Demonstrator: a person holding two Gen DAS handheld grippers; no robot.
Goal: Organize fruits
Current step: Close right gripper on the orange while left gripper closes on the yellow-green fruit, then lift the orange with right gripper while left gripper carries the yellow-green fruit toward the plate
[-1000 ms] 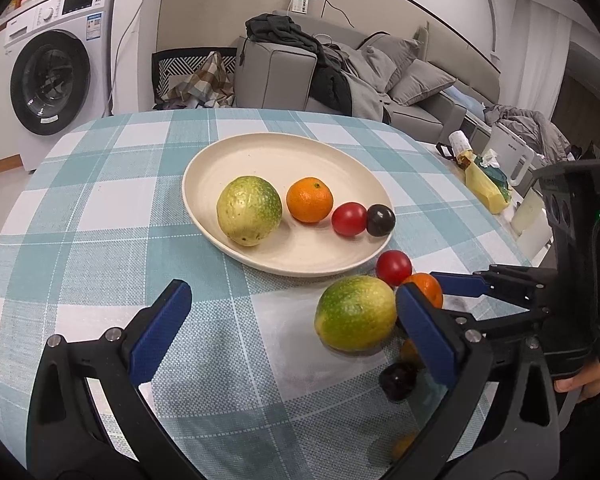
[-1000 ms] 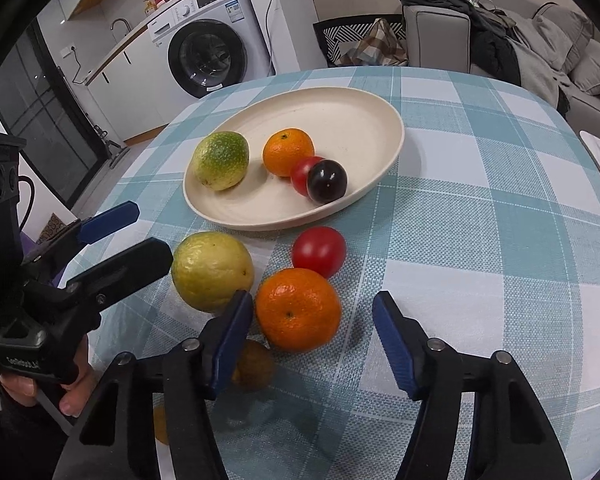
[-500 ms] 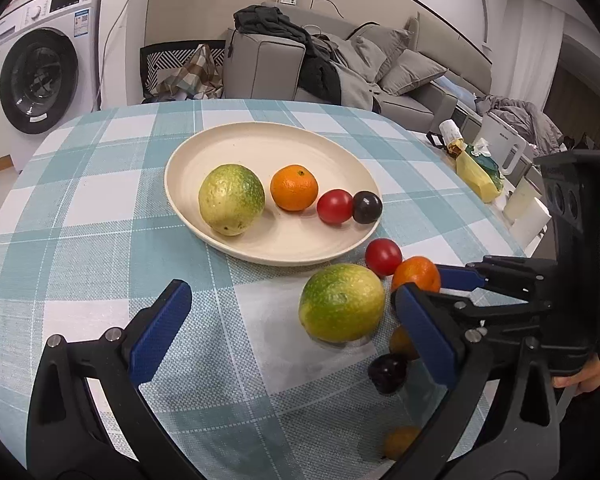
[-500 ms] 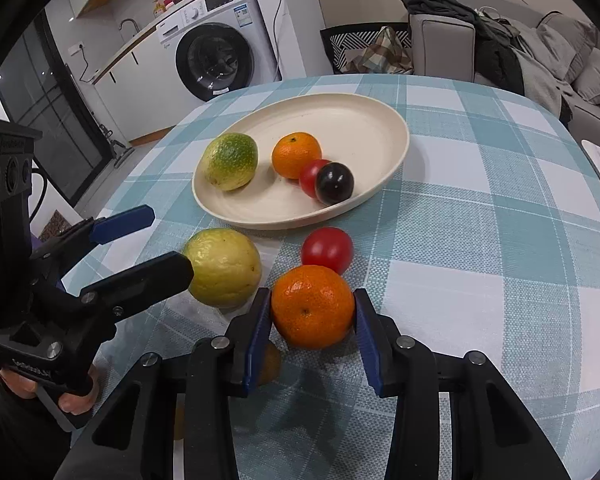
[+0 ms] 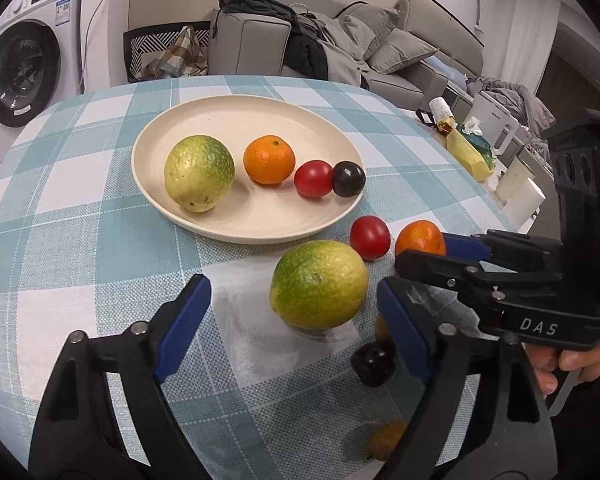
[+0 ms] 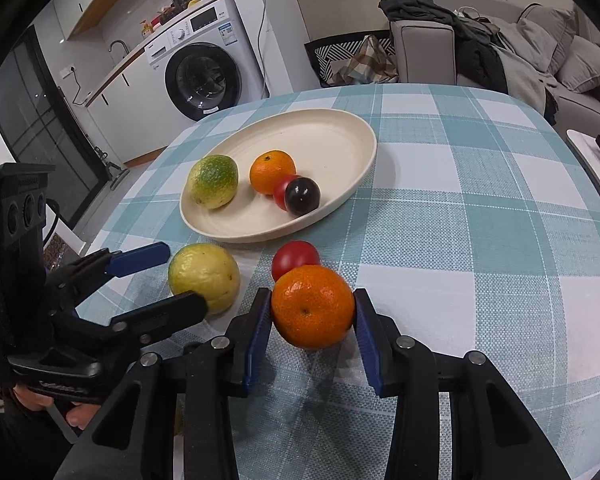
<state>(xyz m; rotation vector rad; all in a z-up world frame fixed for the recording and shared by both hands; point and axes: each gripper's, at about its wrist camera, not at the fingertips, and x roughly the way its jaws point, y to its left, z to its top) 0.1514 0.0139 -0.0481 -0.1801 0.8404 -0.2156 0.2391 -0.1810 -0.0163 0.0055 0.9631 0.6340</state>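
Note:
My right gripper (image 6: 312, 330) is shut on an orange (image 6: 312, 306), lifted slightly above the checked cloth; the orange also shows in the left wrist view (image 5: 419, 238). My left gripper (image 5: 296, 322) is open around a green-yellow citrus (image 5: 319, 284) on the cloth, not touching it. A cream plate (image 5: 228, 120) holds a green citrus (image 5: 199, 173), an orange (image 5: 269, 159), a red tomato (image 5: 313, 179) and a dark plum (image 5: 349, 179). A loose red tomato (image 5: 369, 237) lies by the plate's rim.
A dark plum (image 5: 372, 364) and small orange-brown fruits (image 5: 388, 438) lie near the table's front edge. A side table with a yellow bag (image 5: 468, 148) stands to the right. A washing machine (image 6: 204, 72) and sofa (image 5: 340, 56) stand behind.
My right gripper's jaws closed on the orange and raised it slightly. My left gripper moved in so the green-yellow citrus sits between its open fingers.

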